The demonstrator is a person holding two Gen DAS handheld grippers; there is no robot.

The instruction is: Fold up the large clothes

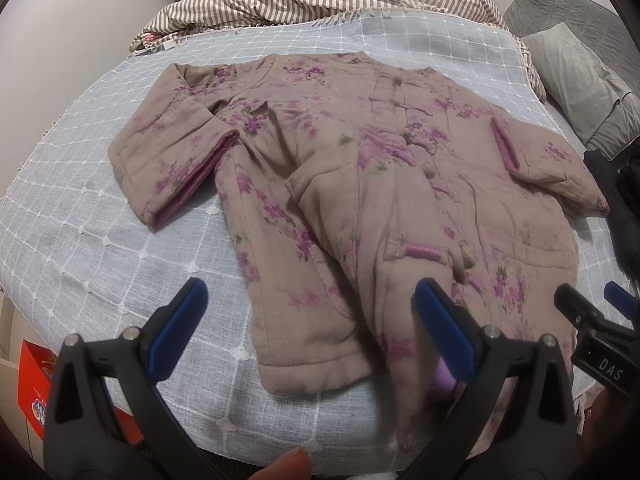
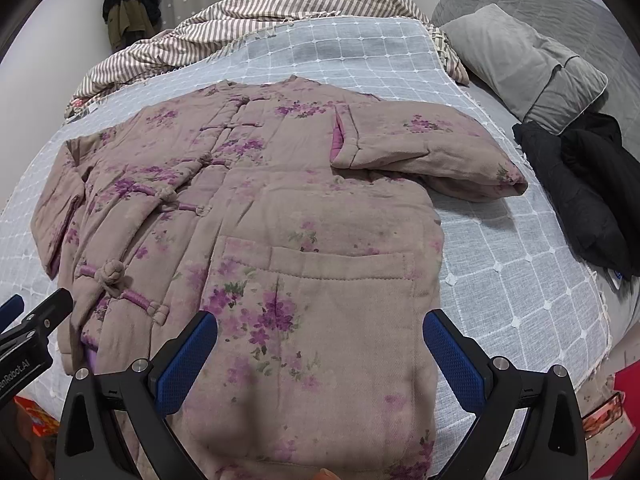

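Right now a big padded jacket (image 2: 256,216) with purple flowers lies flat on the bed (image 2: 500,272), front side up, neck at the far end and bottom edge at the near end. It sits on a pale blue cover with white squares.

Some folding looks done already. Both sleeves are bent in — the left sleeve (image 1: 176,168) lies beside the body, and the right sleeve (image 2: 424,152) lies across the chest. The body itself is not folded yet, so I think most of the job is left. The jacket likely needs to be folded from the bottom edge up toward the neck, or side over side.

The left gripper (image 1: 308,320) hangs over the near left corner of the jacket with its 2 blue pads spread apart, holding nothing. The right gripper (image 2: 320,344) hangs over the pocket (image 2: 320,288) near the bottom edge, pads also wide apart and empty.

Some things are hard to see. The bottom edge of the jacket runs under the grippers and out of view, so I cannot tell how it lies there. Cloth near the left gripper is blurry — I cannot tell if a pad touches it. A black piece of clothing (image 2: 580,184) lies at the right, partly cut off. A striped blanket (image 2: 280,8) is bunched at the far end.
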